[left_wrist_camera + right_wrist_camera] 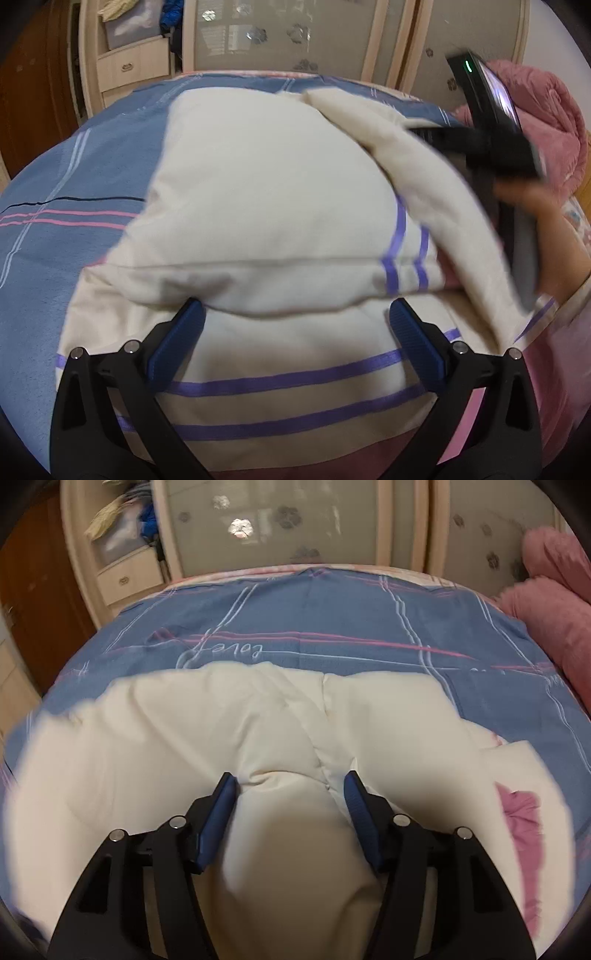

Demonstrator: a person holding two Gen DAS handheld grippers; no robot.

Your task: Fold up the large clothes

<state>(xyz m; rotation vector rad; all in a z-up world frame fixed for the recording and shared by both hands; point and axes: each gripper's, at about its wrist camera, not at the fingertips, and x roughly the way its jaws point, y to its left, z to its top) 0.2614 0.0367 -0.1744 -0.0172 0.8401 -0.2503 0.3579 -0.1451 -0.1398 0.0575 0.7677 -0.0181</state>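
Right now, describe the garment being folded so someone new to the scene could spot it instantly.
Start from the bed covered by a blue sheet with pink and white lines. On it lies the cream garment, partly folded, under both hand-held grippers. Unlike the plain pink quilt bunched at the right, it is cream with paired purple stripes and a pink lining peeking out at its edges.

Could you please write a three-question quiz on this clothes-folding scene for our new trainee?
1. True or false: the left hand-held gripper is clamped shut on the cream garment.
2. What colour are the garment's stripes? A green, B purple, C black.
3. Fill in: the right hand-held gripper has a bunch of garment between its ____ fingers.

Key: 1 false, its fingers stand wide apart; 2 B; 3 blue.
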